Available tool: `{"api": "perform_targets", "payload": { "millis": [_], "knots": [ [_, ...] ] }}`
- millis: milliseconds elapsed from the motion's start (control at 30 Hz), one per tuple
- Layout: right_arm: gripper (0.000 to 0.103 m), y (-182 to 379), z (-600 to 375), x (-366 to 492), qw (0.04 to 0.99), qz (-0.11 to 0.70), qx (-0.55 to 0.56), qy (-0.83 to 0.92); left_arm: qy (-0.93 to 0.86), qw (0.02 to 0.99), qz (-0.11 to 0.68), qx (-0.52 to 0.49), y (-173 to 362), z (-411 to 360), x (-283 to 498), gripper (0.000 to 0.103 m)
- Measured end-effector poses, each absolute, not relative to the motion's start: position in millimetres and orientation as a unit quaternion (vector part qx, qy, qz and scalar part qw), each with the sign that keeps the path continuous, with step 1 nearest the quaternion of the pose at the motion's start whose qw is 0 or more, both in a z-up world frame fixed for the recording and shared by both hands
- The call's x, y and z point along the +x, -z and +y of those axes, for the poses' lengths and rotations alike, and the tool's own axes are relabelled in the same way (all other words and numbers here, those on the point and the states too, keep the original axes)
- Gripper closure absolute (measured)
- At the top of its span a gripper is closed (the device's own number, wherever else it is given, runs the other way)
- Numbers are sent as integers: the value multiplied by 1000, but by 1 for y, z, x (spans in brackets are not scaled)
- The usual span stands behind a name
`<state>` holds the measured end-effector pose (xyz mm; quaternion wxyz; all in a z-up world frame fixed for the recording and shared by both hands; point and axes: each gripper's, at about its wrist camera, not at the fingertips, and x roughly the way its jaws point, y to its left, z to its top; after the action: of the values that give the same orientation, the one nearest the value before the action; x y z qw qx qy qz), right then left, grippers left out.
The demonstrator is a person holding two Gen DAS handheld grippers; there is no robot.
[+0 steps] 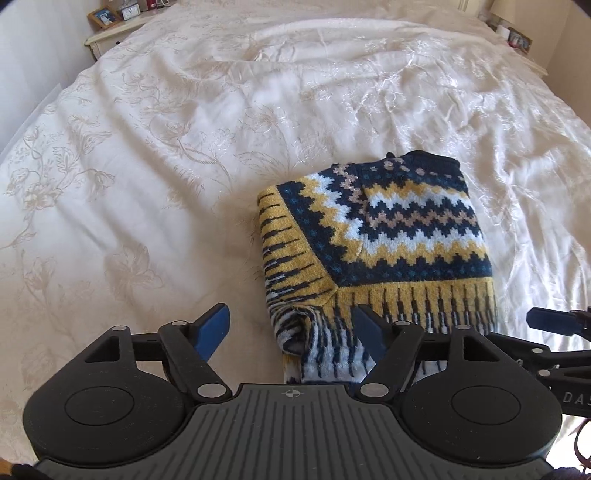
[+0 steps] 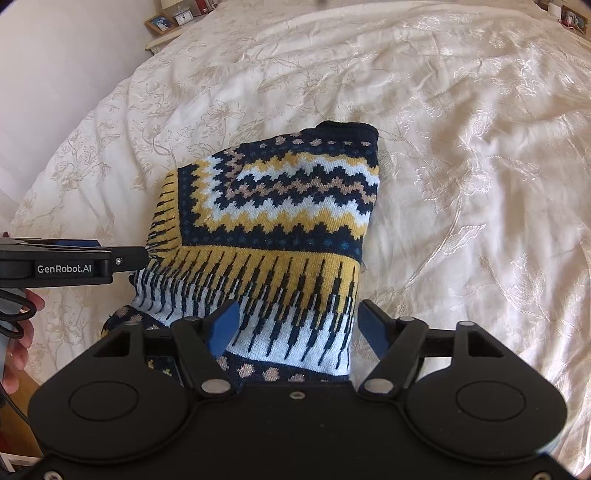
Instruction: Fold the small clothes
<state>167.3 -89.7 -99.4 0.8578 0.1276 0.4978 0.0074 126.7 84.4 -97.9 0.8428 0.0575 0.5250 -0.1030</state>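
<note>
A folded jumper point(image 1: 376, 236) lies on the bed point(image 1: 166, 147), knitted in navy, yellow, white and tan zigzags, with a band of yellow and white stripes along its near edge. Its dark collar end points toward the head of the bed; a looser fold of striped knit spills off the near end, toward the person.

The left tool point(image 1: 291, 328) hovers at the jumper's near left corner with its blue fingers point(image 1: 214, 328) spread wide and nothing between them but the loose fold lying below. One finger is over bare bedding just left of the jumper, the other over the striped band.

The right tool point(image 2: 295, 325) sits over the jumper's near edge, its fingers also wide apart and holding nothing; the white striped knit shows between them.

In the right wrist view the left tool appears from the side, left of the jumper, with a hand point(image 2: 18, 332) gripping its handle. Beyond the jumper, a bedside table point(image 1: 118, 31) at the bed's far left corner carries a framed picture point(image 1: 105, 16).
</note>
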Motion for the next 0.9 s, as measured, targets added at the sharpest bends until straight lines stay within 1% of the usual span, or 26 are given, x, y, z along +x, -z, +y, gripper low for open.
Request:
{"api": "perform_targets", "payload": {
  "millis": [33, 67, 100, 133, 167, 300, 467, 800, 900],
  "knots": [
    [24, 98, -91, 164, 858, 496, 131, -7, 98, 843, 526, 59, 93, 82, 122, 22],
    [23, 95, -93, 159, 858, 496, 133, -5, 91, 842, 529, 61, 89, 79, 118, 16],
    [19, 93, -95, 155, 858, 497, 133, -2, 86, 841, 531, 62, 85, 77, 113, 13],
    [15, 90, -98, 151, 857, 496, 135, 1, 83, 840, 532, 61, 82, 75, 109, 11],
    [13, 87, -100, 147, 857, 496, 138, 3, 79, 841, 532, 56, 78, 74, 103, 8],
    [1, 77, -111, 130, 855, 495, 151, 16, 64, 841, 536, 48, 65, 71, 81, 6],
    [1, 66, -117, 110, 850, 501, 161, 18, 49, 840, 537, 54, 54, 68, 55, 5],
    [1, 43, -112, 79, 878, 461, 127, 11, 33, 840, 540, 33, 35, 65, 19, 4],
    [1, 39, -113, 77, 878, 464, 118, 19, 32, 840, 541, 29, 33, 63, 13, 4]
  ]
}}
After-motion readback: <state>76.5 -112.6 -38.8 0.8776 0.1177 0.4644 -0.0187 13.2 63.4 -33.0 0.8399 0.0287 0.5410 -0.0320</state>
